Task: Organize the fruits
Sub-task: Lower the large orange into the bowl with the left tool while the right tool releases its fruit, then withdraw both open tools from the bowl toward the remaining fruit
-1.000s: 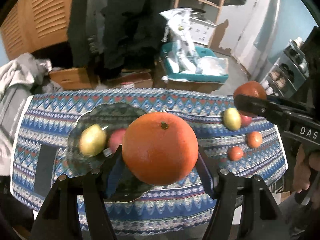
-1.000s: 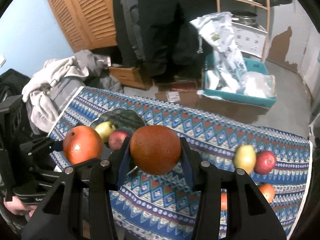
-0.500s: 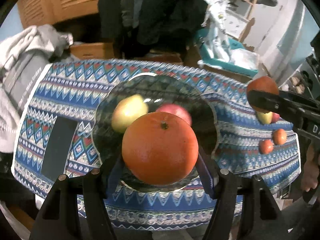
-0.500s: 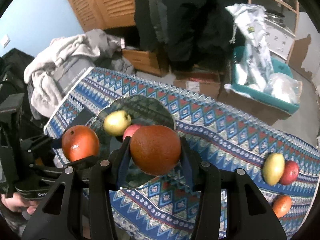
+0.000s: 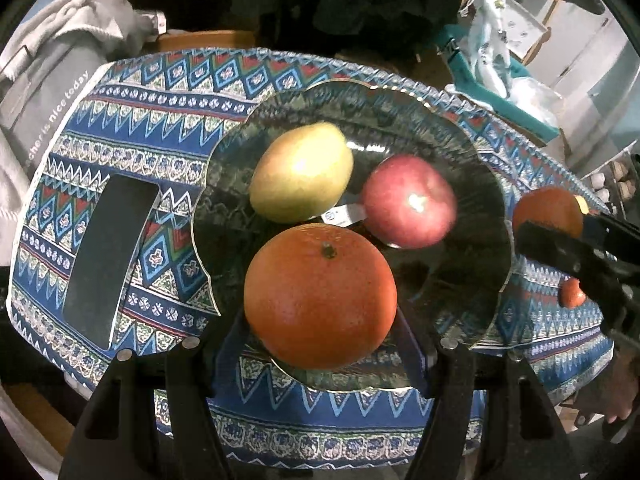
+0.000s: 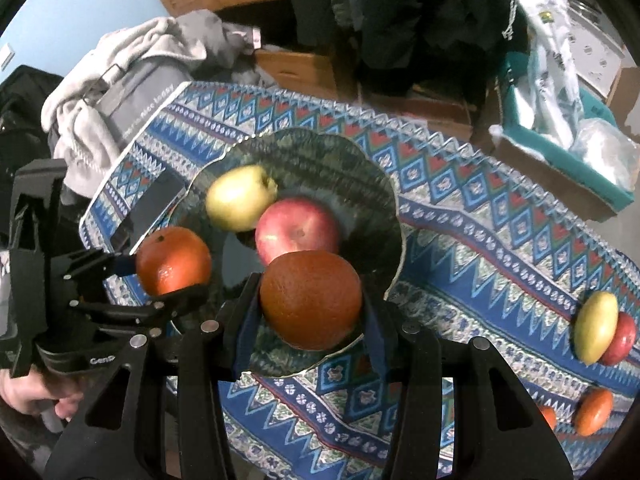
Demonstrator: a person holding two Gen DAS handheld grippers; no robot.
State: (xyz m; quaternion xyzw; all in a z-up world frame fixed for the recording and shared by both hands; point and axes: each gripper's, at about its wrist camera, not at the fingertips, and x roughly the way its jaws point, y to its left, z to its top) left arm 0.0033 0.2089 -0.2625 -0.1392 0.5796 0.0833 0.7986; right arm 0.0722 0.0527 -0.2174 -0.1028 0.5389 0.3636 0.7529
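Both tongs, left and right, are each grasping an orange over the plate.

Patterned blue tablecloth over bench; black phone lying flat near left edge. Grey clothing heap beyond. Teal bin with plastic bags on floor.

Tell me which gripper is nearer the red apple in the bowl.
Right. The right gripper holds its orange just beside the red apple; the left gripper sits farther off at the bowl's edge.
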